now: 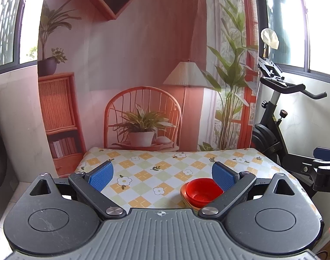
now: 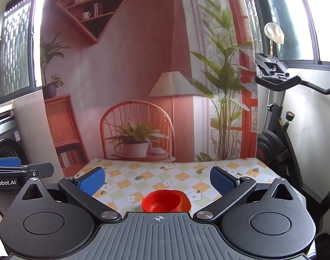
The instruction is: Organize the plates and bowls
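Note:
A red bowl sits on a squarish tan plate near the front of a table with a checked flower cloth. In the left wrist view my left gripper is open and empty, with the bowl just inside its right finger. In the right wrist view the same red bowl rests on an orange plate, low between the spread blue pads of my open, empty right gripper. Both grippers hover above and short of the dishes.
A printed backdrop hangs behind the table. An exercise bike stands to the right and a washing machine to the left. The other gripper shows at the left edge of the right wrist view.

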The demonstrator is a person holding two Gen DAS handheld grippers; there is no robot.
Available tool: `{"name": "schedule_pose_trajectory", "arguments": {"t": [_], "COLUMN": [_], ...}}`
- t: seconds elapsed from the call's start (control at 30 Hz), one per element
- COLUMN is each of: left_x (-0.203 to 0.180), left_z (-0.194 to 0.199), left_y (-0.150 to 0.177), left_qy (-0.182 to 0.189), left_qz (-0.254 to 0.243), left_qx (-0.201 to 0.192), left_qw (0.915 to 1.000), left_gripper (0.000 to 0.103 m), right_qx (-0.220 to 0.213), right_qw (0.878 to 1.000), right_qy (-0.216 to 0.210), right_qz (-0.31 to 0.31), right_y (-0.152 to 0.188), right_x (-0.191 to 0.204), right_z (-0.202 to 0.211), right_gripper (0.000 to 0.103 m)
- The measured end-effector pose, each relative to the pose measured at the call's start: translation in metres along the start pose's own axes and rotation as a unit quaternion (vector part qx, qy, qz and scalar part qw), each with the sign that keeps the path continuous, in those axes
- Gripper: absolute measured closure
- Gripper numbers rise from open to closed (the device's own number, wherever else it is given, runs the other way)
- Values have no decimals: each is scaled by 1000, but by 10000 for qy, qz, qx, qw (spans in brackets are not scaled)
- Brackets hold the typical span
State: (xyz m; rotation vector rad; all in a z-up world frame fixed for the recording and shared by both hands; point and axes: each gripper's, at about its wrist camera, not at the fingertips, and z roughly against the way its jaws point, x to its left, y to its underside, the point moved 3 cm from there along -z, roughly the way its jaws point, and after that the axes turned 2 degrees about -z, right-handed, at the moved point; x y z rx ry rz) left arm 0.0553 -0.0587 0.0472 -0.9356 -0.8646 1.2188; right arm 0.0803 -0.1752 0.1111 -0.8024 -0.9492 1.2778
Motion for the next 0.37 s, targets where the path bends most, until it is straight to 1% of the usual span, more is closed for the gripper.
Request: {"name": "schedule_pose_trajectory", "arguments": {"t": [0.37], "left_x": [-1], "left_z": [-2], "left_y": [2], "left_qy": [23], "left_qz": [31], "left_qx": [65], "left_qw": [10000], "left_gripper": [4], "right_qx": [29], "right_qw": [10000], "right_qy": [-13], "right_qz": [-16], "right_y": [4], "right_x": [0], "right_z": [0], "right_gripper": [0]}}
